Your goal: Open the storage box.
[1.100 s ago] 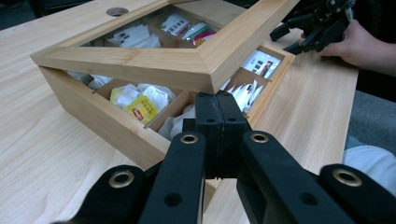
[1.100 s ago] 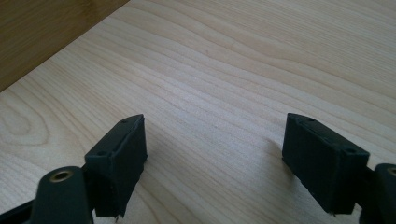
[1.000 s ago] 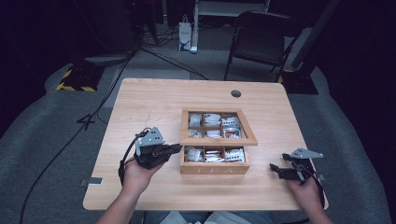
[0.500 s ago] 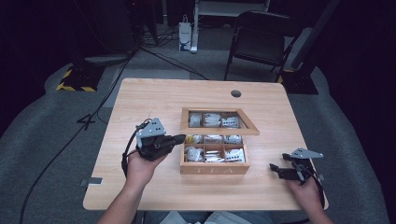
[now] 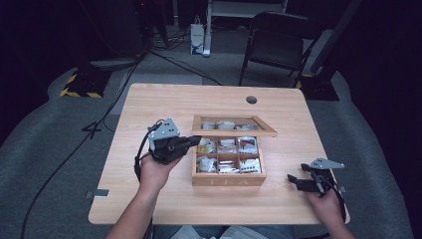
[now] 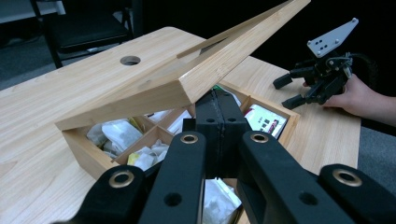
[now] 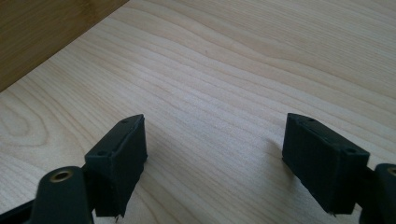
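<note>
A wooden tea box [image 5: 229,180] stands in the middle of the table, its compartments holding tea bags [image 5: 226,154]. Its glass-paned lid [image 5: 234,130] is tilted up, hinged at the far side. My left gripper [image 5: 191,142] is shut, with its tips under the lid's left edge at the box's left side. In the left gripper view the lid [image 6: 187,79] slants up just above the closed left gripper [image 6: 219,112], with tea bags [image 6: 116,133] beneath. My right gripper [image 5: 293,181] rests open on the table to the right of the box, with nothing in it.
The pale wooden table [image 5: 149,109] has a cable hole [image 5: 251,99] at the back. A black folding chair [image 5: 278,45] stands beyond the far edge. In the right gripper view the box's side wall [image 7: 46,28] lies to the upper left of the open right gripper [image 7: 215,154].
The left gripper has moved up and away along the box's left side, and the lid has swung from nearly flat to raised. The right gripper has stayed put.
</note>
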Motion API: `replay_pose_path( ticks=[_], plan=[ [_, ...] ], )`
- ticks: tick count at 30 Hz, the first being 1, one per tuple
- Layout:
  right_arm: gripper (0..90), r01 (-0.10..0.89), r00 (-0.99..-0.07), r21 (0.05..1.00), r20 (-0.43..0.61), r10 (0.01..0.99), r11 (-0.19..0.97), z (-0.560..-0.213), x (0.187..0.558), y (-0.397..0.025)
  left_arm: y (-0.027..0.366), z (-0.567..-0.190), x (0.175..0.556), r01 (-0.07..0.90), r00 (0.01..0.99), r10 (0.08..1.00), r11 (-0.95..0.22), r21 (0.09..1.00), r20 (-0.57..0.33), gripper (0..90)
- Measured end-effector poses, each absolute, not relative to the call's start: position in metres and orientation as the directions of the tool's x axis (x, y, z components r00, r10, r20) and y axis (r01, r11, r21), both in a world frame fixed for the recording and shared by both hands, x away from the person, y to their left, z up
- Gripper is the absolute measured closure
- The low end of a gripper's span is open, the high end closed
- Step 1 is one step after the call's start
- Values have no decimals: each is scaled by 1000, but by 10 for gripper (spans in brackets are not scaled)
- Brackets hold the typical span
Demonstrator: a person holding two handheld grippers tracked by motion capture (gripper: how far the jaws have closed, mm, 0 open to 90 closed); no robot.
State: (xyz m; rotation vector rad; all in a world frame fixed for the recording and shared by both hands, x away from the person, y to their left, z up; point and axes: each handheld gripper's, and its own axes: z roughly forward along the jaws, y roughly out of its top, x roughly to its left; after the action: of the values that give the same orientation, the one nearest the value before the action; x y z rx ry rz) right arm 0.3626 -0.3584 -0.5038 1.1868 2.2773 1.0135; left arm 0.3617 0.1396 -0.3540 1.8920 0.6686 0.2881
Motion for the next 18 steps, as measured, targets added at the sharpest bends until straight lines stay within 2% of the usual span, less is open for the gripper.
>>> replay_pose_path(
  ticks=[12, 13, 18],
  plan=[
    [256, 545, -574, 746, -1, 819, 383, -503, 362, -358, 134, -351, 373, 308, 813, 575, -291, 906, -92, 900],
    [298, 543, -581, 748, 5, 814, 382, -503, 361, -358, 134, -350, 374, 307, 817, 570, -296, 905, -91, 899],
    [365, 556, -614, 738, 54, 788, 383, -498, 359, -354, 136, -349, 376, 302, 826, 557, -300, 905, -91, 899]
  ],
)
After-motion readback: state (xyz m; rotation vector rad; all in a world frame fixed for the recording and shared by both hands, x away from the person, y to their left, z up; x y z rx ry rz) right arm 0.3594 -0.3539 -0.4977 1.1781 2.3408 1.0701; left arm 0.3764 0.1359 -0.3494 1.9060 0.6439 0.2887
